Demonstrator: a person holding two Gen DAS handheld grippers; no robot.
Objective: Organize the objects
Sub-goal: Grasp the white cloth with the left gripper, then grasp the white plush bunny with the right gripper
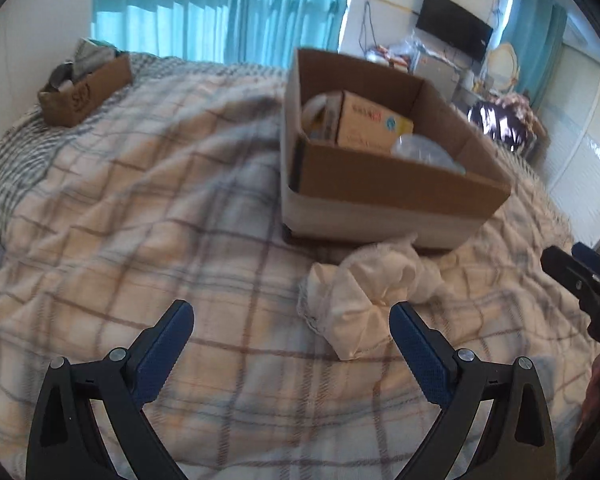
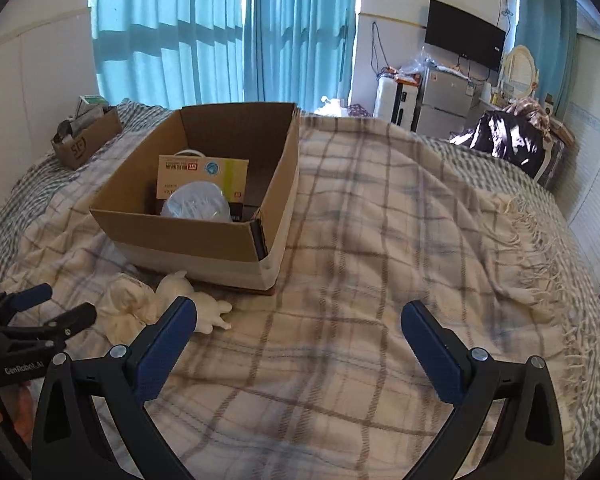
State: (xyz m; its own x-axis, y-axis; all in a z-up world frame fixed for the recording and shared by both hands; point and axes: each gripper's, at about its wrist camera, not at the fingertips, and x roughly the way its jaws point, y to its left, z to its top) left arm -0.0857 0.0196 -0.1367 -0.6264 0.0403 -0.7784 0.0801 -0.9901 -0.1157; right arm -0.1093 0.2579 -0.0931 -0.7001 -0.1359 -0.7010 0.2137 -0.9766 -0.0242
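Both the left gripper (image 1: 291, 314) and right gripper (image 2: 299, 316) hang with jaws spread and empty, while the crumpled white cloth bundle (image 1: 370, 300) lies just before the open brown cardboard box (image 1: 380, 168), where a loose pinch could shed its limp folds

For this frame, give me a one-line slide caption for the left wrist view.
Open left gripper hovers over plaid blanket near crumpled white cloth, before the large cardboard box.
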